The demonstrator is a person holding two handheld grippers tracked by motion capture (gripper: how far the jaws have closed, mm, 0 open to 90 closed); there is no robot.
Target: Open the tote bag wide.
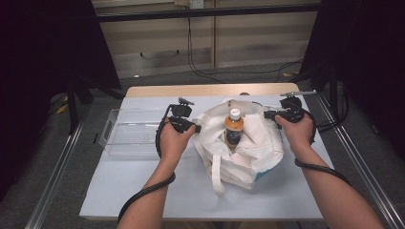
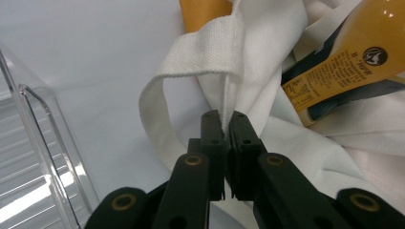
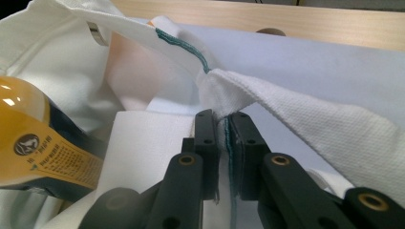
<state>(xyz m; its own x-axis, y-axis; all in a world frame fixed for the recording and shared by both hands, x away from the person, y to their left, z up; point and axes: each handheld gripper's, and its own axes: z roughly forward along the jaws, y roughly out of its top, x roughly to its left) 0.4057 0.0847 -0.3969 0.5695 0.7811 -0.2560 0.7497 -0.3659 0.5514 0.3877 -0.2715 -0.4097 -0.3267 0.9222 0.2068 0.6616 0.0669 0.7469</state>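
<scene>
A white cloth tote bag (image 1: 248, 148) lies on the pale blue table cover, its mouth held apart. Inside it stands an orange drink bottle (image 1: 234, 128) with a white cap and a dark label, also seen as the bottle (image 2: 344, 67) and the bottle (image 3: 33, 148) in the gripper views. My left gripper (image 1: 195, 127) is shut on the bag's left rim (image 2: 229, 95), by a strap. My right gripper (image 1: 266, 114) is shut on the right rim (image 3: 224, 95), where teal stitching runs along the seam.
A clear plastic tray (image 1: 129, 131) sits on the table to the left of the bag; its wall (image 2: 47, 138) shows close beside my left gripper. A loose bag strap (image 1: 217, 174) trails toward the front. The wooden table edge (image 1: 210, 89) runs along the back.
</scene>
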